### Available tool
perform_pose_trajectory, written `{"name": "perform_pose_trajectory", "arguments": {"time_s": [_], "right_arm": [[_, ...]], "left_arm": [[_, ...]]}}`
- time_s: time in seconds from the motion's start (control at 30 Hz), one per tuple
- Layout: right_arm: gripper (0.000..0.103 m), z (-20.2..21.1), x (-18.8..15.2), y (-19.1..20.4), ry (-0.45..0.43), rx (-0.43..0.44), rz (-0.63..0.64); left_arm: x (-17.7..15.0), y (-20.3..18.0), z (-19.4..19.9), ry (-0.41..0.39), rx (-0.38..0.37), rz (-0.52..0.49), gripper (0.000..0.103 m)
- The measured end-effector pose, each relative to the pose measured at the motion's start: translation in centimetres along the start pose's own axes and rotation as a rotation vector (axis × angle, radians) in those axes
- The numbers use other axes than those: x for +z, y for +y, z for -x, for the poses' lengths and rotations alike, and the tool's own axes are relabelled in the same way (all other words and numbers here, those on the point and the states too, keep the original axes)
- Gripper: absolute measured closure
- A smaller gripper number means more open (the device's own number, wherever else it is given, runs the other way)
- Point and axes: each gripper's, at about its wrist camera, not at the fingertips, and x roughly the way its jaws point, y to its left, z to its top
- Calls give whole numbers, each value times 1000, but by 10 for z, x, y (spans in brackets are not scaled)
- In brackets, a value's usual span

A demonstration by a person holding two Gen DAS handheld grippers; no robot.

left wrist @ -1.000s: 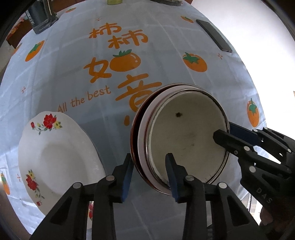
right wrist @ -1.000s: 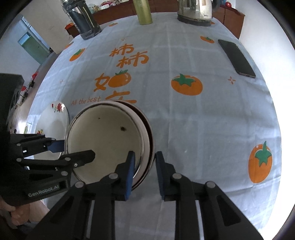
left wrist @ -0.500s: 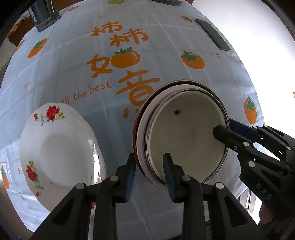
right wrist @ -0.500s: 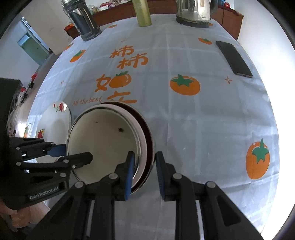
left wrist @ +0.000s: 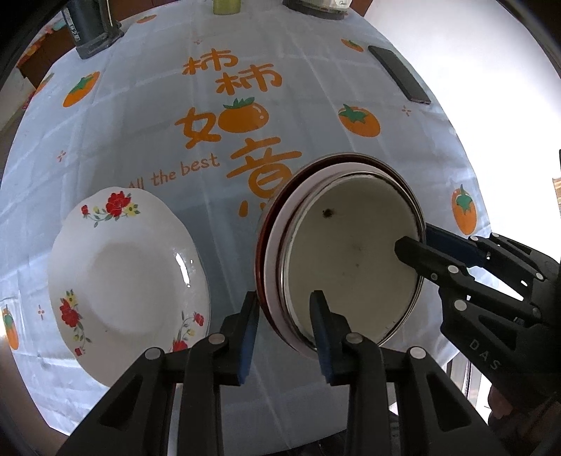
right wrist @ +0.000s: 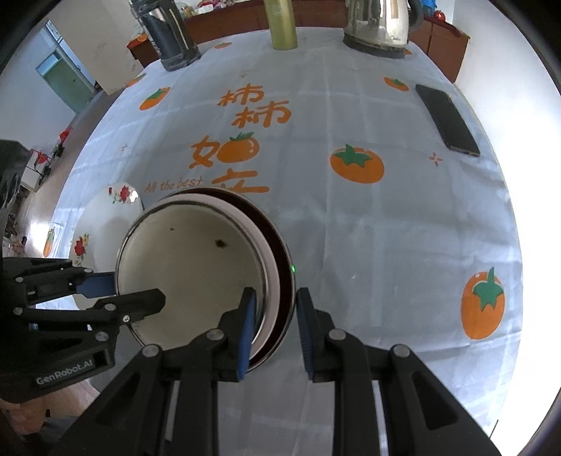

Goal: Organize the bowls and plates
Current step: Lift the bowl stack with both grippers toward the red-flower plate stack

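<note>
A stack of nested bowls, cream inside a white one inside a dark red one, hangs tilted above the tablecloth. My left gripper is shut on its near rim, one pad inside and one outside. My right gripper is shut on the opposite rim. In the right wrist view the stack sits between my right gripper and my left gripper. A white plate with red flowers lies on the table left of the stack, also showing as the flowered plate.
A black phone lies at the right side of the persimmon-print tablecloth. A kettle, a green bottle and a dark jar stand along the far edge. The table's near edge runs just below both grippers.
The left jaws have narrowed onto the stack's rim. Both grippers and the stack have risen a little, so the table and the flowered plate look farther away.
</note>
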Motion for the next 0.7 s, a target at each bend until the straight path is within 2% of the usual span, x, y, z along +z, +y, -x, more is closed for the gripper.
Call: {"name": "perform_pose_trajectory", "arguments": {"time_s": [0.7], "right_arm": [[80, 21, 0, 34, -28, -60, 107]], "left_arm": [[-18, 8, 27, -33, -7, 21, 71]]}}
